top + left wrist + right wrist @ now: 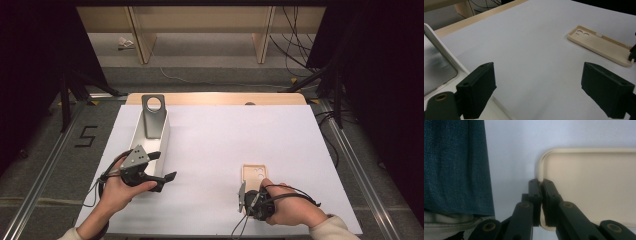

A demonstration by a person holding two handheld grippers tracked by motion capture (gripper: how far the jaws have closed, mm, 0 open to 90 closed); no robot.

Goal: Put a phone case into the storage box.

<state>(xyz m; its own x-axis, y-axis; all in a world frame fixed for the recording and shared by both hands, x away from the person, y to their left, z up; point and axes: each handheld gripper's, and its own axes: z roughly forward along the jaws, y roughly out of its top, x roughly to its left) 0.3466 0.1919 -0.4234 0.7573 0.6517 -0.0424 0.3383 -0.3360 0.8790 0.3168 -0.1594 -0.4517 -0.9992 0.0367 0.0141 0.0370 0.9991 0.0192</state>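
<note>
While the left gripper (162, 167) hovered with jaws wide beside the white bin (162, 145), the right gripper (540, 185) pinched the thin raised rim of the smooth cream phone case (254, 175) lying flat on the matte sheet (225, 140).

Cream phone case (254, 176), white tray (161, 145), black claw (539, 185), white table cover (225, 140).

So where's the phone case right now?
In the high view the beige phone case lies flat on the white table, right of the middle, its near edge pinched by the right tongs.
</note>
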